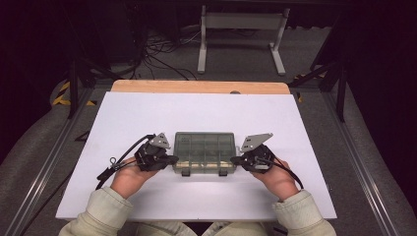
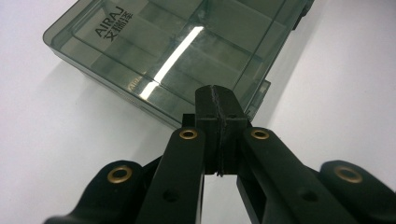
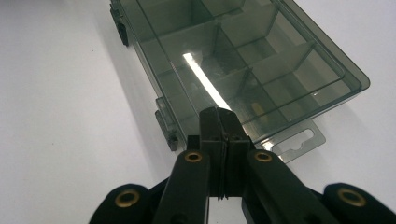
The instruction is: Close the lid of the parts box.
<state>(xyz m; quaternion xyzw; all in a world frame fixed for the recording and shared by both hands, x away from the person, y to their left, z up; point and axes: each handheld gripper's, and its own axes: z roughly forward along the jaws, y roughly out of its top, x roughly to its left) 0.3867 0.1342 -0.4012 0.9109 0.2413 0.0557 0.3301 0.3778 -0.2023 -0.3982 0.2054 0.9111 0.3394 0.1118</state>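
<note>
Though smoky, box [image 2: 154, 51] marked "AIRAJ"

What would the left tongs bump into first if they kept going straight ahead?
Most likely the clear compartment box. The left tongs, shut with nothing between them, point at its near short end, with nothing in the way. How close the tips already are is hard to judge.

The high view looks forward and down from above the person's side onto the smoky clear compartment box [image 1: 204, 151], seen small and whole. The left gripper view sits close at the box's [image 2: 177, 56] left end, the right gripper view close at its [image 3: 243, 65] right end; all three share that box.
</note>
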